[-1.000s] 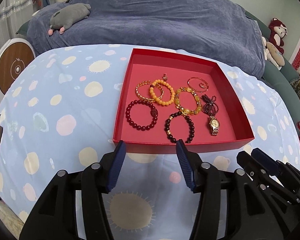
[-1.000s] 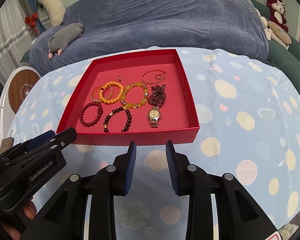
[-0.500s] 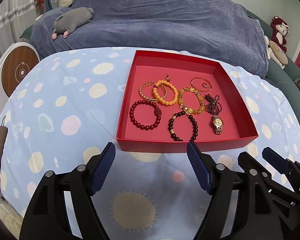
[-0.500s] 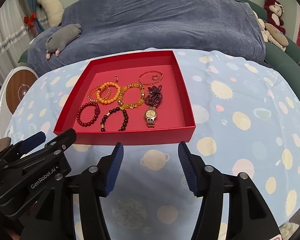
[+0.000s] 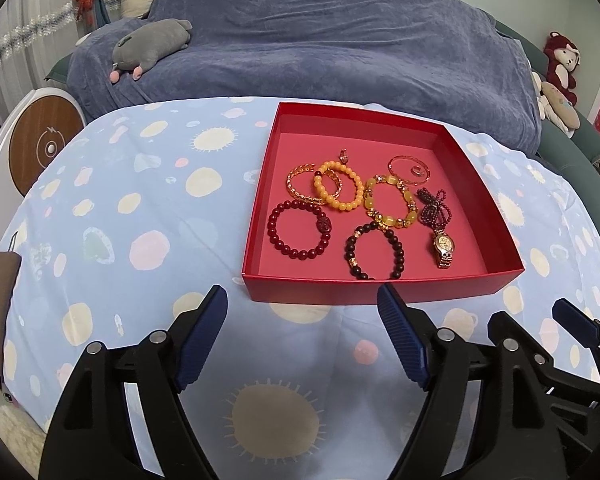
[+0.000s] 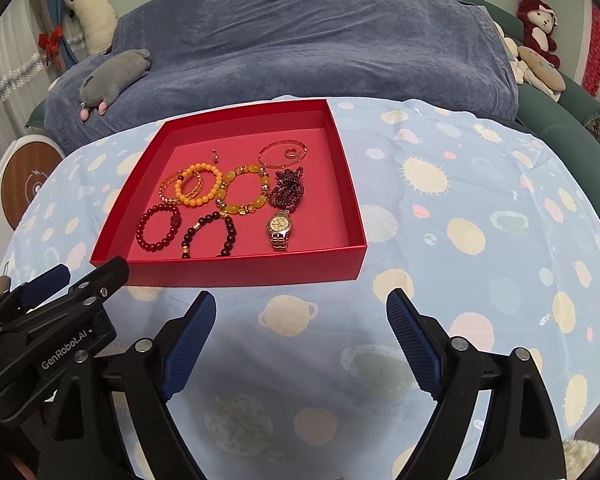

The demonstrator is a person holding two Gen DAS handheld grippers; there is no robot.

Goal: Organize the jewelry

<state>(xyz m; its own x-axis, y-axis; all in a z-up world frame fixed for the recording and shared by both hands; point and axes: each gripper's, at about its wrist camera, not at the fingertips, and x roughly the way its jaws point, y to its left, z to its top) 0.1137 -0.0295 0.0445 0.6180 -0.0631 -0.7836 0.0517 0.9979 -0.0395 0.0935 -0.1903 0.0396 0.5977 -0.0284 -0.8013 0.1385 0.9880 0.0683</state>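
A red open box (image 5: 356,120) sits on the spotted blue tablecloth and holds the jewelry. Inside lie an orange bead bracelet (image 5: 339,186), a dark red bead bracelet (image 5: 300,230), a black bead bracelet (image 5: 374,250), a yellow stone bracelet (image 5: 390,206), a gold watch (image 5: 444,250), a garnet strand (image 5: 434,208) and a thin bangle (image 5: 409,168). My left gripper (image 5: 300,292) hovers just before the box's near wall, its jaws opening, nothing between them. My right gripper (image 6: 300,296) stands beside it before the box (image 6: 260,270), jaws also opening and empty.
Behind the table is a sofa under a dark blue cover (image 5: 340,40) with a grey plush toy (image 5: 152,42). A round white device with a wooden disc (image 5: 44,148) stands at the left. Plush toys (image 6: 538,28) sit at the far right.
Both grippers' jaws have spread much wider apart. The hands have hardly moved, and the jewelry lies as before.
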